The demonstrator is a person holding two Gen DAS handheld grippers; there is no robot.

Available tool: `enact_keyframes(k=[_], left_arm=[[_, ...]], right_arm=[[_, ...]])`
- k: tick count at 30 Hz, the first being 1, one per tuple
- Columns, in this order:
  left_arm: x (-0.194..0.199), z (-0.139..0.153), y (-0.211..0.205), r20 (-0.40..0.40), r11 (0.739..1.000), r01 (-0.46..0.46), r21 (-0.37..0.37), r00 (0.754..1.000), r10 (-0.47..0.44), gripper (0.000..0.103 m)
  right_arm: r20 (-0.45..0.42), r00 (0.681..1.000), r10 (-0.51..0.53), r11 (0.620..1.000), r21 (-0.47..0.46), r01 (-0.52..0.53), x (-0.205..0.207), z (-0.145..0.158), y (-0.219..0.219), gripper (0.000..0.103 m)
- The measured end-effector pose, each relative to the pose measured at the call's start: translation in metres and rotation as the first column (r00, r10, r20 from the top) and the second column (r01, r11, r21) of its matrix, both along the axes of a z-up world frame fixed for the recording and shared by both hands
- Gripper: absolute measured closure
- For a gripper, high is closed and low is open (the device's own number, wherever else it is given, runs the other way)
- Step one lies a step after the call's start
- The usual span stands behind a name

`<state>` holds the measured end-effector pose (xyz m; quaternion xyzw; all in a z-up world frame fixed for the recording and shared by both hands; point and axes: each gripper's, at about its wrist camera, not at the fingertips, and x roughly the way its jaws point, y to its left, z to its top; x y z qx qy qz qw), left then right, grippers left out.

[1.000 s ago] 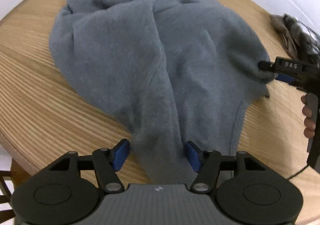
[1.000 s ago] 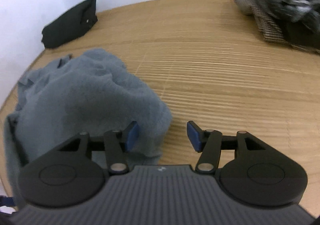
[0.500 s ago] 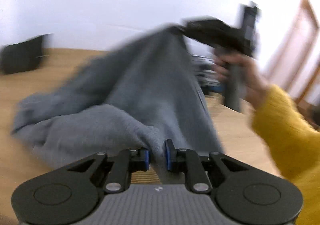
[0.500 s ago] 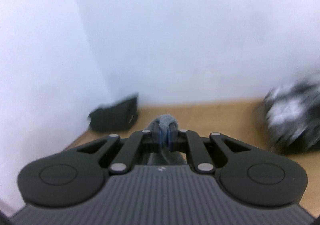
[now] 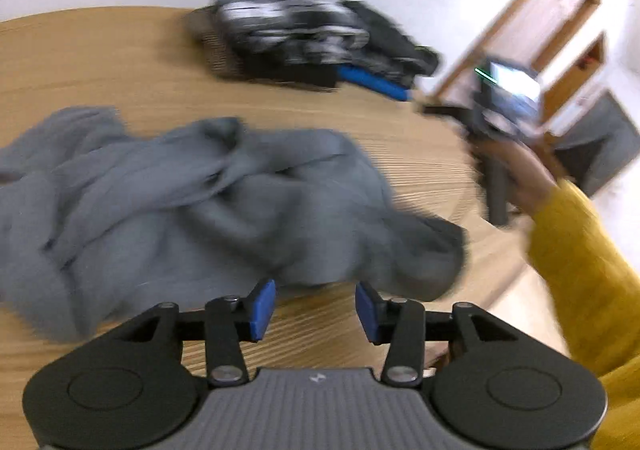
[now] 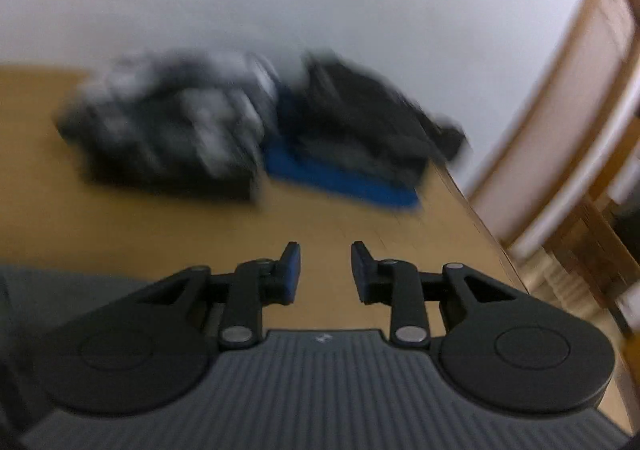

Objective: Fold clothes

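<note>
Crumpled grey fleece garment point(image 5: 200, 202) heaped on round wooden counter point(image 5: 120, 66), just ahead of left fingers point(image 5: 264, 308), nearer than right fingers point(image 6: 290, 270); both pairs just opened, empty.

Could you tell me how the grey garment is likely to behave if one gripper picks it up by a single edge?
The grey garment lies in soft, rumpled folds, so it will probably droop and trail rather than hold shape. Its thick, fleecy look suggests the pads would grip it without slipping.
</note>
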<state>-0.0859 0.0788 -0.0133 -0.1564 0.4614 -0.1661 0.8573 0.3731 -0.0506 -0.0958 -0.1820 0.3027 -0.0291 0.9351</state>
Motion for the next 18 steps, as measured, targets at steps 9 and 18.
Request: enact_keyframes(k=[9,18], left_arm=[[0.008,-0.016,0.092,-0.042,0.903,-0.349,0.249,0.928,0.370,0.048],[0.050,-0.058,0.097,-0.050,0.876,-0.348,0.334,0.921,0.385,0.044]], right_arm=[[-0.106,0.962,0.250,0.935,0.285,-0.211,-0.100,-0.031,0.005,0.057],[-0.070,0.716,0.694,0.708,0.242,-0.663,-0.146,-0.029,0.163,0.044]])
